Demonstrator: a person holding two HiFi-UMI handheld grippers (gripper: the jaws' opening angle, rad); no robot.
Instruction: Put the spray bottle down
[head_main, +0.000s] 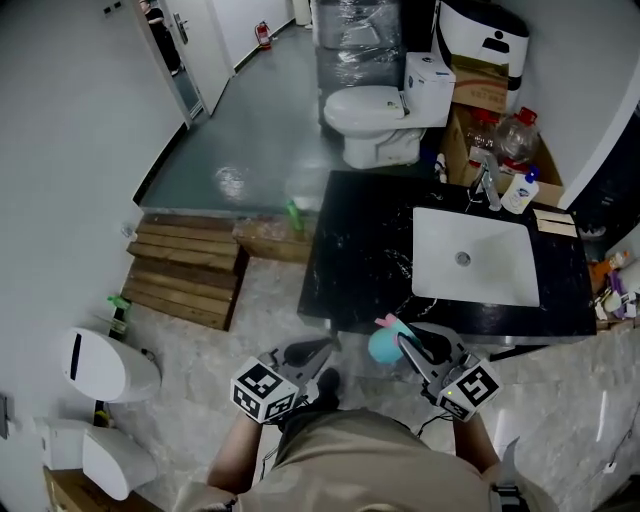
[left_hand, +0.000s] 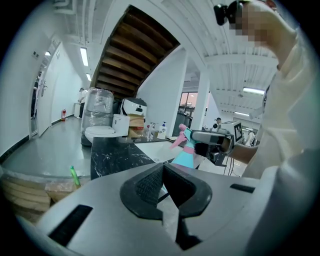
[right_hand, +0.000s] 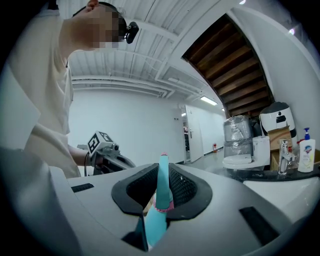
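Right tongs (head_main: 408, 342) clamp the bottle (head_main: 384, 344) by the black desk's (head_main: 360, 250) near edge. Left tongs (head_main: 322, 347) are closed, empty. A white sink (head_main: 475, 258) sits in the desk, a toilet (head_main: 375, 118) beyond.

Long ceiling lights (left_hand: 84, 56) are shining white in the left gripper view, and another strip light (right_hand: 210, 101) is glowing in the right gripper view. In the head view the grey floor (head_main: 262, 120) is gleaming with a pale patch. Both gripper views are bending round at the edges, with black corners. The spray bottle (right_hand: 163, 185) is looking blurry up close.
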